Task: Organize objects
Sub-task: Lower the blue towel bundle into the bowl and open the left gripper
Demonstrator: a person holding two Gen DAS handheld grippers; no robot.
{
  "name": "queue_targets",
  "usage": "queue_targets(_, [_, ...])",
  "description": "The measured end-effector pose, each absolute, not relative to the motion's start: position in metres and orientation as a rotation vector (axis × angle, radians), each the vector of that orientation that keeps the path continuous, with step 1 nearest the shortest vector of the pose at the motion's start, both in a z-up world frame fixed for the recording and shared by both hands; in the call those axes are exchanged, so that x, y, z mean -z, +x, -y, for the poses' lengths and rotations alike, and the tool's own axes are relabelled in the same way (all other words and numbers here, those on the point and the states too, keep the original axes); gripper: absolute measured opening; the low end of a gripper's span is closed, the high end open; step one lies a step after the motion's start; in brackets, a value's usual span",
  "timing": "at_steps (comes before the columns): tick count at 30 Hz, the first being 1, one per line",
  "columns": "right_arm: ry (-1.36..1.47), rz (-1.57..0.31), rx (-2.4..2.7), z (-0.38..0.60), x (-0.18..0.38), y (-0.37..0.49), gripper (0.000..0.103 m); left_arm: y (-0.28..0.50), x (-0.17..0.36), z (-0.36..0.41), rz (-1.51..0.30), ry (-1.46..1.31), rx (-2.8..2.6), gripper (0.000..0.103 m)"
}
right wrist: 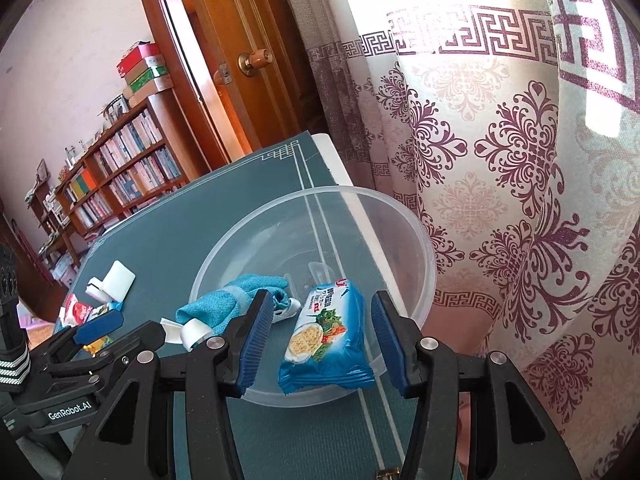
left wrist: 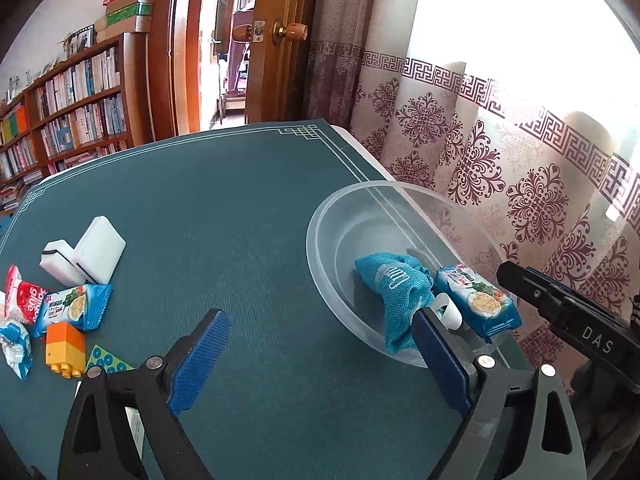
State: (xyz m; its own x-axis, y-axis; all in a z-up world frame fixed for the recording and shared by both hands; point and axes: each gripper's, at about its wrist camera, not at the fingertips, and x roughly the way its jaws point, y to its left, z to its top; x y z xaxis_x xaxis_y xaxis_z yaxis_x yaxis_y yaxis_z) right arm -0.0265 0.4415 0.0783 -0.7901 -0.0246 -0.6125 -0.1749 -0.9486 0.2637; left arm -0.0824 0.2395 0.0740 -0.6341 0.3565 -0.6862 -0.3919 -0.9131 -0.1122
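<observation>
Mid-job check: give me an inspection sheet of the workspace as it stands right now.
Surface: table under a dark teal mat with a white line border.
Job's things: clear plastic bowl near the mat's curtain-side edge holds a teal cloth, a cracker packet and a white tube.
Clutter: still on the mat, two white sponges, a red glue packet, blue snack packets, an orange block, a dotted green card.
Grippers: left gripper open, one finger at the bowl's rim by the cloth; right gripper open, straddling the cracker packet.
Cables: nothing seen.
Surroundings: bookshelf, wooden door, patterned curtain.
</observation>
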Motion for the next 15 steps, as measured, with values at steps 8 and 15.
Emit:
queue_targets(8, [-1.007,-0.433,-2.906,-0.417,-0.084,-0.022,0.053,-0.068,-0.078,-0.216,-0.103,-1.035,-2.602,0.099])
queue_targets(15, [-1.035,-0.383,-2.953,-0.389,-0.086,-0.016,0.054,-0.055,-0.078,-0.186,-0.097,-1.041,-2.647,0.102])
